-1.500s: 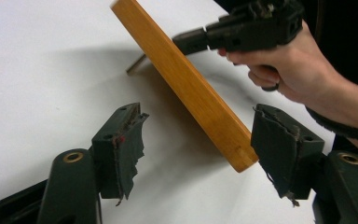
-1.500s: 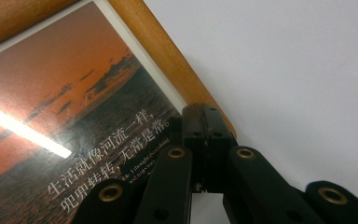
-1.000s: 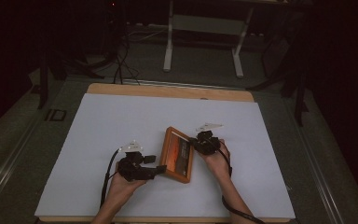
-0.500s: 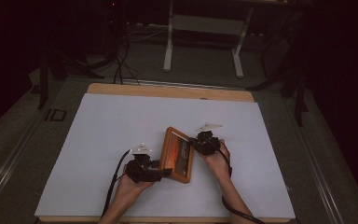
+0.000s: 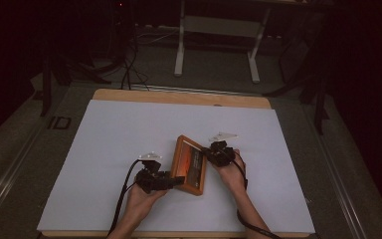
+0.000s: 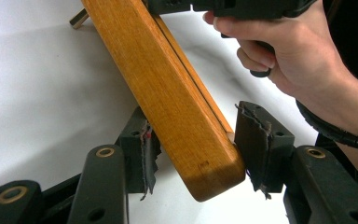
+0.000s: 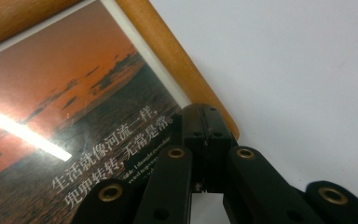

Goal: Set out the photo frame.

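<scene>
A wide white sheet [image 5: 129, 149] covers a light wooden tabletop [image 5: 179, 97], whose bare edge shows along the far side. The table stands on a dull grey-green floor [image 5: 214, 69]. Beyond it, a pale metal stand with two upright legs and flat feet [image 5: 216, 45] rises into the dark. Black cables [image 5: 127, 64] trail across the floor to the left of it. The room's far reaches are in deep shadow, while the tabletop is evenly lit.
</scene>
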`<state>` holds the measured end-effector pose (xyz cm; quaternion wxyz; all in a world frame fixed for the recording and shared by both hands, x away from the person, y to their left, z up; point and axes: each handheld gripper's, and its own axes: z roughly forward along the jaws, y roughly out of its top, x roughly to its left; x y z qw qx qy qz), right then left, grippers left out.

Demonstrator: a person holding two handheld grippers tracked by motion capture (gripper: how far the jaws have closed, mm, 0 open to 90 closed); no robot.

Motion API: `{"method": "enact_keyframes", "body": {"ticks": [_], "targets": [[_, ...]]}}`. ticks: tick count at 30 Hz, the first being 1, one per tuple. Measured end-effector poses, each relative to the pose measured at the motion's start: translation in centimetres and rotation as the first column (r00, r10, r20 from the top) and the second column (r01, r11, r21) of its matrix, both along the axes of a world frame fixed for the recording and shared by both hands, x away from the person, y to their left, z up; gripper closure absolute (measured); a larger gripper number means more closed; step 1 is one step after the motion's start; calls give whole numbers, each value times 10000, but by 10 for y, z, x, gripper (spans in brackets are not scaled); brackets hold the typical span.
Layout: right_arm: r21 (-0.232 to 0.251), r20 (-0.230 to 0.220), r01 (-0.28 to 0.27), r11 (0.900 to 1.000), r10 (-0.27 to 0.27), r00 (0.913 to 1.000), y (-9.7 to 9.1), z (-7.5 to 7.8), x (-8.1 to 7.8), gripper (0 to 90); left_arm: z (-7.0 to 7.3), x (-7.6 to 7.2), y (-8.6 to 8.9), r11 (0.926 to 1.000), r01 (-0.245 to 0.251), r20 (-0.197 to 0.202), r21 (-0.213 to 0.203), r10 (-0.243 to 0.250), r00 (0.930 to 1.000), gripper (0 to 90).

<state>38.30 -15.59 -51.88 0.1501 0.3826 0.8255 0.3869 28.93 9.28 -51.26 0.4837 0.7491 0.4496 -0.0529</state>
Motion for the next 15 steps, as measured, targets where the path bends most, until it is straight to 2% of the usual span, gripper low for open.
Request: {"method": "enact_keyframes", "body": {"ticks": [7,9,10,11,15], "targets": [[25,165,-147,9999,147,9998,-1,4,-7,899,1,1,-1,9997,-163,-164,-183,160,9997,548],[79,177,-160,9998,159,9997,-2,6,-8,894,2,2,-2,9998,-164,-155,-148,162,9997,553],[204,365,-137,9997,130,9992,-5,11,-13,837,6,1,-7,9998,-210,-1,71,210,9998,559],[267,417,-151,9995,140,9990,-7,13,-16,826,7,1,-9,9997,-223,58,118,222,9997,563],[361,603,-127,9993,105,9981,-14,20,-23,801,8,1,-11,9995,-265,133,171,263,9996,575]]}}
